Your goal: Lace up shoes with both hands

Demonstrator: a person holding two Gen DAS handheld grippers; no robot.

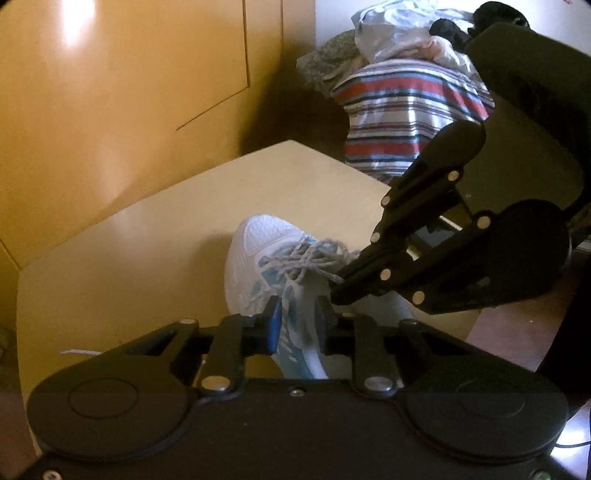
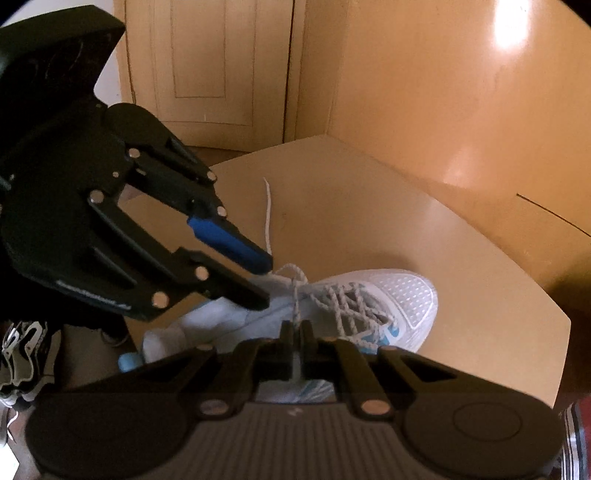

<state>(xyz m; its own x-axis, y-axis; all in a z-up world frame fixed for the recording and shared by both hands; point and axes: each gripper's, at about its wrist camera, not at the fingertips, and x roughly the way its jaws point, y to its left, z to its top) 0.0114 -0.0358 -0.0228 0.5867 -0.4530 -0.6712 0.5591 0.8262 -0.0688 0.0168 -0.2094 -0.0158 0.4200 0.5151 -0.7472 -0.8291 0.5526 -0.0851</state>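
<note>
A white shoe (image 1: 251, 251) with light-blue accents lies on a yellow table (image 1: 129, 258), toe pointing away from me. Its grey-white lace (image 1: 314, 258) crosses the eyelets loosely. In the right wrist view my right gripper (image 2: 295, 334) is shut on one strand of the lace (image 2: 295, 306), just above the shoe (image 2: 402, 295). My left gripper (image 2: 269, 282) is open beside it, its blue pad (image 2: 236, 243) near a small lace loop (image 2: 291, 273). In the left wrist view the left gripper (image 1: 299, 317) hangs open over the shoe's side. The right gripper (image 1: 334, 291) comes in from the right.
A loose lace end (image 2: 267, 206) trails over the table. Yellow cabinet panels (image 1: 129, 92) close in behind it, and a door (image 2: 207, 66) stands further back. A striped cloth pile (image 1: 406, 110) with a plastic bag (image 1: 399, 33) sits at the right. Another shoe (image 2: 22, 350) lies low on the left.
</note>
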